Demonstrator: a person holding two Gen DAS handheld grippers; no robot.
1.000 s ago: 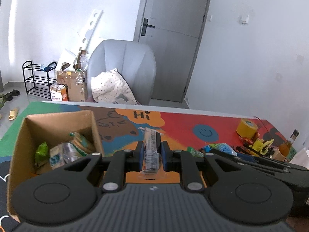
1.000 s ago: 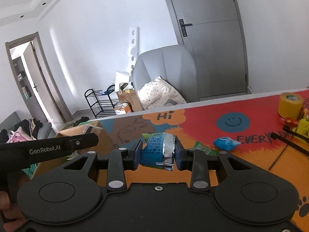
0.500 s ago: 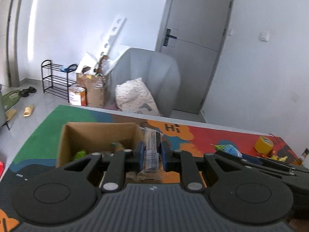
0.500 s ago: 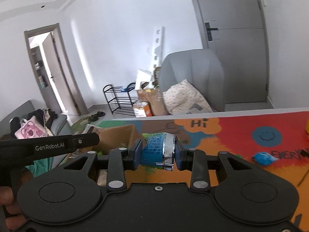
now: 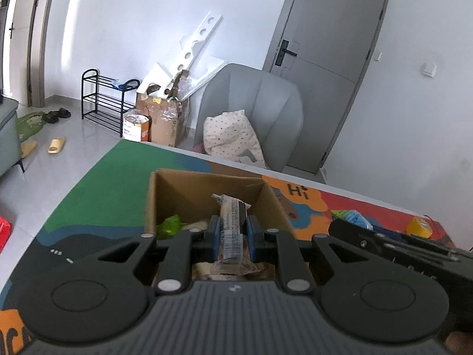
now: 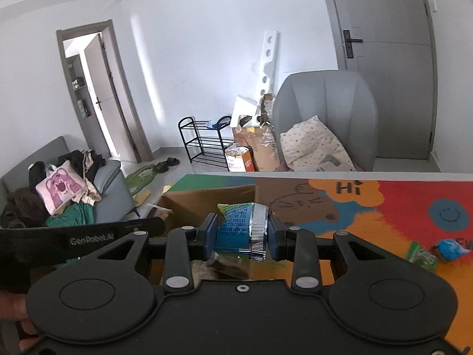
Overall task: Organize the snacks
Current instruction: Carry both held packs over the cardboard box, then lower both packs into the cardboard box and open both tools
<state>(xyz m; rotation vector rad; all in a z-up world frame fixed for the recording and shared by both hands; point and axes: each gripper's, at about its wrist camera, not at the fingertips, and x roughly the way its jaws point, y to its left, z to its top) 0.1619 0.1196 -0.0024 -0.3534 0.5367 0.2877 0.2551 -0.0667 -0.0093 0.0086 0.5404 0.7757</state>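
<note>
L gripper [image 5: 233, 233] was clamped on a clear-wrapped snack bar [image 5: 233, 227] above the cardboard box [image 5: 189, 189]. R gripper [image 6: 241, 232] pinched a blue-green snack packet [image 6: 236, 227] just right of the box.

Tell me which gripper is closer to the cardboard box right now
Left. The left gripper hangs right above the cardboard box opening with its clear-wrapped snack. The right gripper, holding a blue-green packet, sits beside the box's right wall.

Brown cardboard box [image 5: 189, 189], blue-green snack packet [image 6: 236, 227], grey armchair [image 5: 260, 103], polka-dot pillow [image 5: 230, 136].
</note>
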